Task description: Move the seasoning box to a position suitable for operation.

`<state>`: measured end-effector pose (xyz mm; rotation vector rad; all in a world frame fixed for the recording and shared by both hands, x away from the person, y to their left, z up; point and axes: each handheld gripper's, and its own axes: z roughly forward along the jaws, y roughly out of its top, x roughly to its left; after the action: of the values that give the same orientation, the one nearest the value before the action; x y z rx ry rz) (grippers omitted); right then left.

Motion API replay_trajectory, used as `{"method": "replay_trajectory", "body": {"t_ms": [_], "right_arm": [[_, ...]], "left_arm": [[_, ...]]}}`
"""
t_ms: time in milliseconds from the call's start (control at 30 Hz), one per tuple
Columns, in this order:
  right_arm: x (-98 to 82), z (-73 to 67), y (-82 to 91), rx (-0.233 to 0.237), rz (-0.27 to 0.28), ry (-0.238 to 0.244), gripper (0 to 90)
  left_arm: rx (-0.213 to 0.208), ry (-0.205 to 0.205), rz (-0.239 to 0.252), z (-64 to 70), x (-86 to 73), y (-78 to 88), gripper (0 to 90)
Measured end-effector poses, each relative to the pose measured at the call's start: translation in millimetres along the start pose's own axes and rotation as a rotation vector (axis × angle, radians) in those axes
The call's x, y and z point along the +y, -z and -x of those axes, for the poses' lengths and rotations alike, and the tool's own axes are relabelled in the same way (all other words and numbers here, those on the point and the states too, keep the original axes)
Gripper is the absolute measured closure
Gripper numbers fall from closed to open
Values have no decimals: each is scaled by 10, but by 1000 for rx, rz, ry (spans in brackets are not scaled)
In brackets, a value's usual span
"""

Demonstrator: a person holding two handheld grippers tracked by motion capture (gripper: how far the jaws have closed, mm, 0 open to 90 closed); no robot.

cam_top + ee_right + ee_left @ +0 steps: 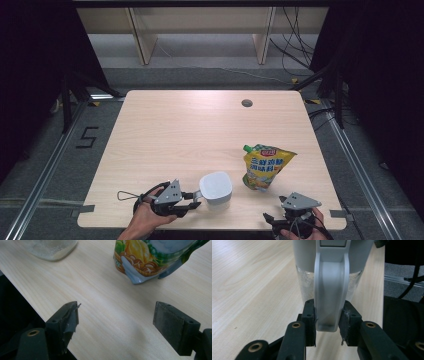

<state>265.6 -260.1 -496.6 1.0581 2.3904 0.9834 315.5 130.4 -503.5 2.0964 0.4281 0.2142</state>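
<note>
High view first: we see the left claw (196, 204) at the near edge of the desk (190, 130), reaching to the white-lidded jar (216, 189), with the yellow pouch (265, 167) lying to its right and the right claw (270, 220) near the desk's front right corner. Left gripper view: our pads (310, 320) clamp the jar's grey handle (331, 297). Right gripper view: our claw (116, 317) gapes wide over bare wood, holding nothing, the pouch (150, 257) just ahead.

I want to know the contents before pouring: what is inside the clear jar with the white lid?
Through the jar wall, something whitish and grainy shows. The white lid covers the top, and the handle, clamped by the left gripper, hides the middle, so the fill level is unclear.
</note>
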Motion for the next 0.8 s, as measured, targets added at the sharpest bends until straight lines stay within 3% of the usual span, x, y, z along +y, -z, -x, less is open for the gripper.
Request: {"method": "replay_trajectory", "body": {"t_ms": [167,267,300,333,367,433,633,800], "right_arm": [[-8,15,-4,9,0,-7,216],[-10,26,-1,7,-1,-7,216],[-8,29,-5,6,2,-6,216],[-8,31,-8,6,2,-1,216],[-8,31,-8,6,2,-1,216],[-10,33,-7,5,2,-2,216],[-3,19,-21,26,-7,9,213],[-1,-4,-24,28,-10,16,212]], "left_arm": [[-1,9,6,-19,5,-13,680],[24,34,6,-14,-4,-14,662],[28,46,4,-24,-6,-14,607],[45,98,4,-43,-14,-6,464],[45,98,4,-43,-14,-6,435],[33,141,18,-53,-23,38,361],[42,165,30,16,51,165,280],[58,158,41,104,151,222,267]]}}
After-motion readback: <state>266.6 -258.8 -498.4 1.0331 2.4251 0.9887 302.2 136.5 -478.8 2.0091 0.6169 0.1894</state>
